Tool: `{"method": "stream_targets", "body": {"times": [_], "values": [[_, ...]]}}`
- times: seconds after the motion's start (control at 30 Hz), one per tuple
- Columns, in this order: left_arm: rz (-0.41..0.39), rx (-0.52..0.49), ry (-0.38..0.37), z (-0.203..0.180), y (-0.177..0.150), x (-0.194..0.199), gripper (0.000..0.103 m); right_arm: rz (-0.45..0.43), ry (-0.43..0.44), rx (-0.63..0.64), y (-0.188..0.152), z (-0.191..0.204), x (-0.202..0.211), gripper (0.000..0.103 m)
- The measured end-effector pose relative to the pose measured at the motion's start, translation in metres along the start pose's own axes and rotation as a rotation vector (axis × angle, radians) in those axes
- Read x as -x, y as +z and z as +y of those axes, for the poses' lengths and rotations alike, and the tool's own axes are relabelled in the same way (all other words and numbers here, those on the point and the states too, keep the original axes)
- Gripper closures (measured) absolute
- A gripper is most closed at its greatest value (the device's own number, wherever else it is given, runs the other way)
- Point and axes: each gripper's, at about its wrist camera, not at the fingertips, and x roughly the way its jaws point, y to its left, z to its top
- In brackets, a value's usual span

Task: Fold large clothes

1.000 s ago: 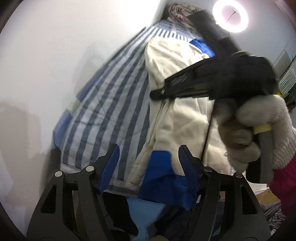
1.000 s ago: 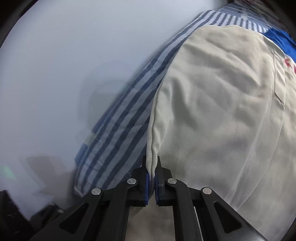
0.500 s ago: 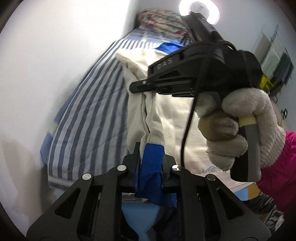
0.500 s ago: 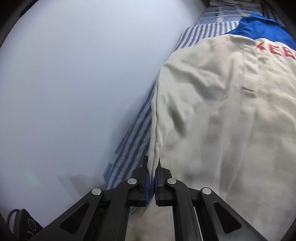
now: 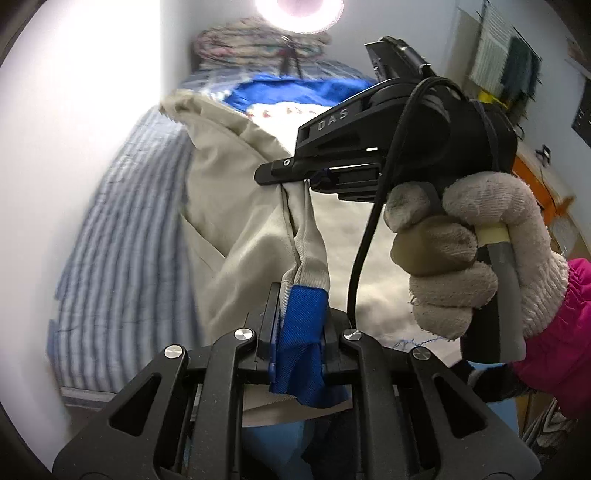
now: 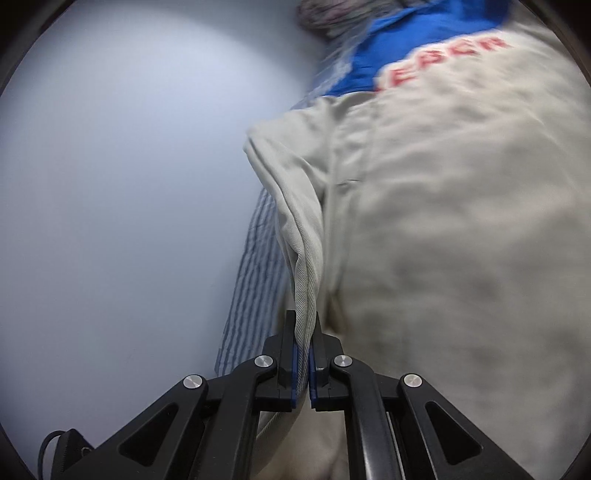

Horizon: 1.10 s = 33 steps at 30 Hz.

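Observation:
A large beige jacket [image 5: 236, 206] with blue trim and red letters lies on a blue-striped bed [image 5: 122, 236]. My left gripper [image 5: 301, 314] is shut on the jacket's blue cuff [image 5: 301, 332] at the near end. My right gripper [image 6: 303, 354] is shut on a beige folded edge of the jacket [image 6: 461, 221] and holds it lifted. In the left wrist view the right gripper [image 5: 295, 177] is above and just beyond the left one, held by a gloved hand [image 5: 465, 258].
A white wall [image 5: 74, 129] runs along the bed's left side. A patterned bundle of bedding [image 5: 258, 48] lies at the far end of the bed [image 6: 258, 266] under a ring light [image 5: 299, 11]. Shelves and hangings are at the right.
The left gripper has shut on the blue cuff, which lay between open fingers a second ago. Both grippers have lifted the fabric and moved toward the far end of the bed.

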Motion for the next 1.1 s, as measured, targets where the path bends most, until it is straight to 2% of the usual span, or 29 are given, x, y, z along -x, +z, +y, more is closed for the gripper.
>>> {"method": "stream_targets", "body": {"times": [0.13,0.3,0.33,0.4,0.47,0.53,0.6,0.63,0.8,0.93,1.03,1.07,1.1], "values": [[0.039,-0.048,-0.012,-0.018,-0.005,-0.014,0.089,-0.015,0.005,-0.103,-0.024,-0.033,0.007,0.101],[0.070,-0.060,-0.022,-0.022,-0.005,-0.027,0.089,0.025,-0.048,-0.113,-0.033,-0.043,0.000,0.101],[0.071,-0.059,-0.022,-0.021,-0.004,-0.028,0.089,0.039,-0.067,-0.091,-0.033,-0.039,-0.001,0.097],[0.064,-0.053,-0.022,-0.021,0.002,-0.029,0.090,0.052,-0.124,-0.019,-0.025,-0.027,0.005,0.083],[0.058,-0.037,-0.030,-0.025,0.002,-0.027,0.090,0.032,-0.140,0.050,-0.017,-0.015,0.013,0.081],[0.054,-0.025,-0.036,-0.023,-0.001,-0.023,0.090,-0.016,-0.169,0.130,0.001,0.001,0.027,0.059],[0.052,-0.016,-0.039,-0.022,-0.006,-0.018,0.090,-0.057,-0.191,0.168,0.018,0.009,0.035,0.045],[0.052,-0.007,-0.044,-0.021,-0.004,-0.018,0.090,-0.076,-0.202,0.182,0.033,0.011,0.036,0.041],[0.048,0.002,-0.052,-0.019,-0.004,-0.022,0.090,-0.127,-0.293,0.218,0.110,0.015,0.010,0.041],[0.045,-0.010,-0.052,-0.017,-0.002,-0.022,0.090,-0.123,-0.277,0.206,0.157,0.013,-0.021,0.040],[0.051,0.000,-0.062,-0.015,-0.001,-0.022,0.090,-0.096,-0.309,0.233,0.187,0.015,-0.056,0.041],[0.052,0.000,-0.064,-0.014,0.000,-0.022,0.090,-0.080,-0.330,0.251,0.192,0.016,-0.067,0.042],[0.052,-0.003,-0.064,-0.015,0.001,-0.021,0.090,-0.058,-0.360,0.271,0.197,0.017,-0.077,0.058]]}}
